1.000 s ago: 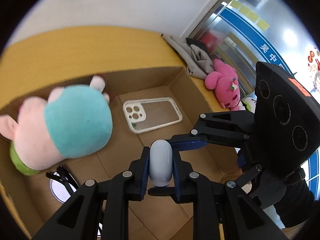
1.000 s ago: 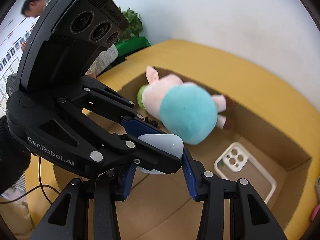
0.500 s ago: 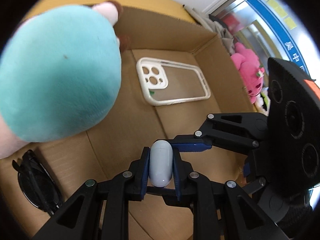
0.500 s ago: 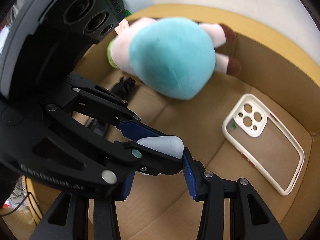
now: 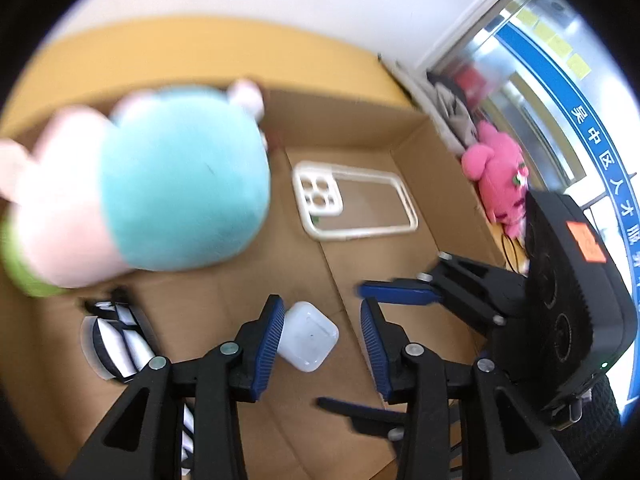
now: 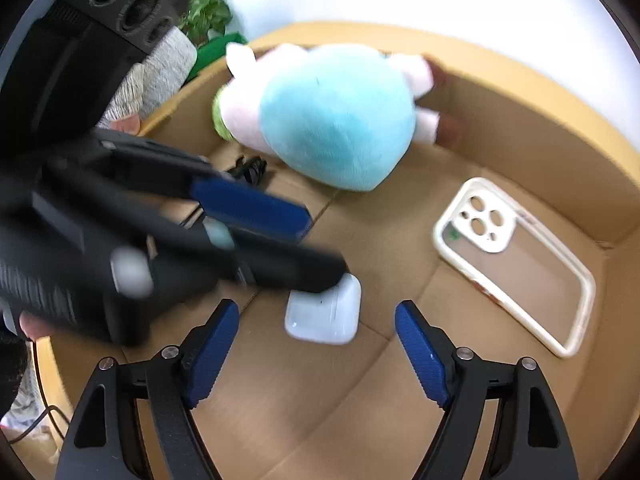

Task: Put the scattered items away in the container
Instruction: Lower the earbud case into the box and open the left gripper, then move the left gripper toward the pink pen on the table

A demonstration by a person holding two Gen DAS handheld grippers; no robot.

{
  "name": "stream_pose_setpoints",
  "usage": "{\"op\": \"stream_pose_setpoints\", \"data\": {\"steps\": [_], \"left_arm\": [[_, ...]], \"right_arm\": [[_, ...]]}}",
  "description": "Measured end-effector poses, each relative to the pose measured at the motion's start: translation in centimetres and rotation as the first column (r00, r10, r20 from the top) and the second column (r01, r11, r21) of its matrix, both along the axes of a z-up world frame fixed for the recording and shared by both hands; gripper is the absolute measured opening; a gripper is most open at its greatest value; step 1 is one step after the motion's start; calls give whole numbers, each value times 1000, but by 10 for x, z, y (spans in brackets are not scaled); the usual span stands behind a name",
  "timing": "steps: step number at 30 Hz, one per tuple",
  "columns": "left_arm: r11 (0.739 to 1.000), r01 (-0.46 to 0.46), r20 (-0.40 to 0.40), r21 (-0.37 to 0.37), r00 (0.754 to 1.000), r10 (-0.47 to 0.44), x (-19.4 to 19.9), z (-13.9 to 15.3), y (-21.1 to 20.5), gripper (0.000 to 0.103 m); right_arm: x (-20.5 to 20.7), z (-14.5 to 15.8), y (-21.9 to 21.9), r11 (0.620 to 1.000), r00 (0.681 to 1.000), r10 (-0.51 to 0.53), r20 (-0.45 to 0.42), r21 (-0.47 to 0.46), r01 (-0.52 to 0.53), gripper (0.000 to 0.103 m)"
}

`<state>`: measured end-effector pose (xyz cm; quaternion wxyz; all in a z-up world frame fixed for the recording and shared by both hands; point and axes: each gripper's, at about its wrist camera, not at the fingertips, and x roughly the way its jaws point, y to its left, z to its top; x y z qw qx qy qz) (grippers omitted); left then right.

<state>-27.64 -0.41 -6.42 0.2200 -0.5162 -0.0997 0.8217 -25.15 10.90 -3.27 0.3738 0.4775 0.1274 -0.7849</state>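
Observation:
A white earbud case (image 5: pixel 308 336) lies flat on the floor of the cardboard box (image 5: pixel 340 120), free of any grip. My left gripper (image 5: pixel 320 308) hangs just above it with its jaws opening; the case sits beside the left pad and well apart from the right one. In the right wrist view the case (image 6: pixel 324 312) lies between the wide, still opening jaws of my right gripper (image 6: pixel 316 308), touched by neither pad. The blurred left gripper (image 6: pixel 324 246) reaches in from the left and covers the case's upper corner.
Inside the box (image 6: pixel 520 120) are a teal and pink plush toy (image 5: pixel 180 192), a white phone case (image 5: pixel 352 204) and black sunglasses (image 5: pixel 116 336). The box stands on a yellow table (image 5: pixel 200 52). A pink plush (image 5: pixel 500 172) and grey cloth (image 5: pixel 452 108) lie outside, at the right.
The left gripper was shut on the earbud case above the box floor. Both grippers have spread their jaws, and the case now lies flat on the cardboard.

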Motion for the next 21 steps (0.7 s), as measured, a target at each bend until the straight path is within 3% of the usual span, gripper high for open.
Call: {"op": "stream_pose_setpoints", "data": {"steps": [3,6,9,13,17,21], "left_arm": [[997,-65,-130,-52,990,58,35,32,-6,59],[973,-174,-281,-150,951,127,85,54,-5,79],[946,-252,-377,-202,912,163,127,57,1,80],[924,-335,-437,-184,870,228,180,47,2,80],[918,-379,-437,-120,850,294,218,43,4,80],[916,-381,-443,-125,847,292,242,42,7,80]], "right_arm": [[28,30,20,996,994,-76,-84,-55,72,98],[66,49,48,973,967,-206,-148,-134,187,103],[107,52,57,954,925,-293,-243,-143,265,103],[152,59,83,920,874,-391,-290,-163,357,103],[181,70,95,909,855,-414,-313,-186,372,103],[209,73,94,922,862,-388,-327,-159,354,103]]}}
